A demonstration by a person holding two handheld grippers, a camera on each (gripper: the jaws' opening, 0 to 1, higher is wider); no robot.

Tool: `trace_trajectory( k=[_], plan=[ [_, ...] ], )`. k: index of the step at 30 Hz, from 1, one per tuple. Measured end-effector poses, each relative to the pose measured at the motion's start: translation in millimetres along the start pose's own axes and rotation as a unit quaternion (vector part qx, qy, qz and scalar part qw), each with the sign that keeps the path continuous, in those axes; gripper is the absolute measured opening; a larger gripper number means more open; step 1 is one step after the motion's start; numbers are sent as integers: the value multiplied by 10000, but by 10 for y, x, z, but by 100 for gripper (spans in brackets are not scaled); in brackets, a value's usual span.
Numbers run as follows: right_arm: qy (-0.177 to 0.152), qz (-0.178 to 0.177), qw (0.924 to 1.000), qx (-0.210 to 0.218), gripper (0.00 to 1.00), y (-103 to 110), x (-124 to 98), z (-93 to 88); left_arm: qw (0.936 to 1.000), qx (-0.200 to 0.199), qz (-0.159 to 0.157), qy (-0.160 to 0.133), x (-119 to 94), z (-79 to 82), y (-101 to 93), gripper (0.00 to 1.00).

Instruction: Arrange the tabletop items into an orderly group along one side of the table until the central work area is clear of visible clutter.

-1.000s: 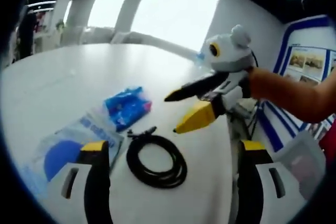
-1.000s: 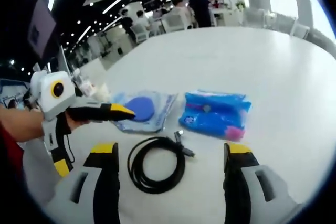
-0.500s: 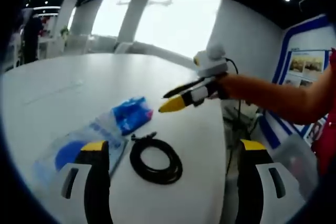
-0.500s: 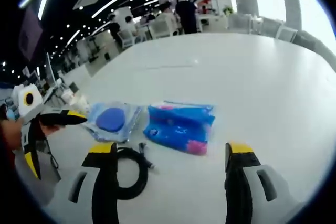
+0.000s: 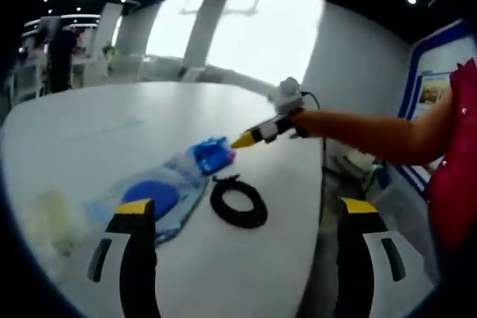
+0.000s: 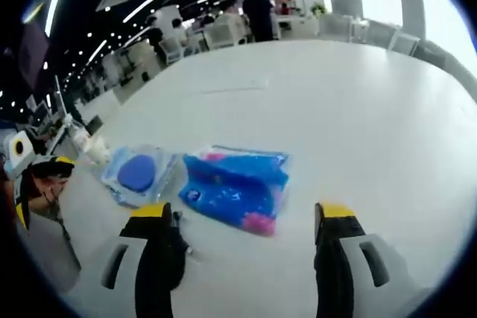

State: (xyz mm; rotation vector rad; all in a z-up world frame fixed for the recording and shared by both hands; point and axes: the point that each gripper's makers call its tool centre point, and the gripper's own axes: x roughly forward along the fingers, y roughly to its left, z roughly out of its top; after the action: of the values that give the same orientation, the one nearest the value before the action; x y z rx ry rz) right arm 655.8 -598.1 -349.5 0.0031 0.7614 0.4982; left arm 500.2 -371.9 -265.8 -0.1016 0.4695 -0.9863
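On the white table (image 5: 112, 117) a black coiled cable (image 5: 238, 202) lies beside a blue packet (image 5: 212, 156) and a clear bag holding a blue disc (image 5: 149, 195). My left gripper (image 5: 246, 206) is open, hanging back from these items. My right gripper (image 5: 242, 141), held by a person's arm (image 5: 358, 132), points its yellow tips at the blue packet. In the right gripper view the right gripper (image 6: 244, 210) is open, with the blue packet (image 6: 235, 188) lying ahead between its jaws. The disc bag (image 6: 138, 173) sits left of the packet. The cable (image 6: 179, 247) is mostly hidden behind a jaw.
A pale crumpled object (image 5: 52, 217) lies at the table's near left edge. The left gripper (image 6: 63, 161) shows at the far left of the right gripper view. The table (image 6: 335, 94) stretches bare beyond the items. People and chairs (image 6: 246, 20) are far behind.
My left gripper has drawn back, so the items look smaller. My right gripper has moved away from the cable and over toward the blue packet, which now sits between its jaws.
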Motion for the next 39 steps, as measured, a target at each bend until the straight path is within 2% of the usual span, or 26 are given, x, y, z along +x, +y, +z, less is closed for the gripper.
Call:
trace_trajectory(
  k=[8, 11, 16, 32, 39],
  plan=[
    [59, -132, 9999, -84, 74, -66, 105, 35, 9996, -45, 278, 57, -413, -145, 22, 98],
    [92, -196, 9997, -82, 71, -119, 143, 31, 9991, -125, 403, 63, -561, -221, 32, 98],
    [191, -278, 9994, -117, 64, -194, 191, 15, 9984, -241, 519, 1, -714, -262, 20, 98],
    [281, -627, 9974, -215, 31, -382, 240, 5, 9980, -319, 549, -70, -738, -274, -19, 97],
    [402, -657, 9968, -218, 20, -398, 300, -40, 9977, -370, 558, -55, -737, -302, -5, 96]
  ],
)
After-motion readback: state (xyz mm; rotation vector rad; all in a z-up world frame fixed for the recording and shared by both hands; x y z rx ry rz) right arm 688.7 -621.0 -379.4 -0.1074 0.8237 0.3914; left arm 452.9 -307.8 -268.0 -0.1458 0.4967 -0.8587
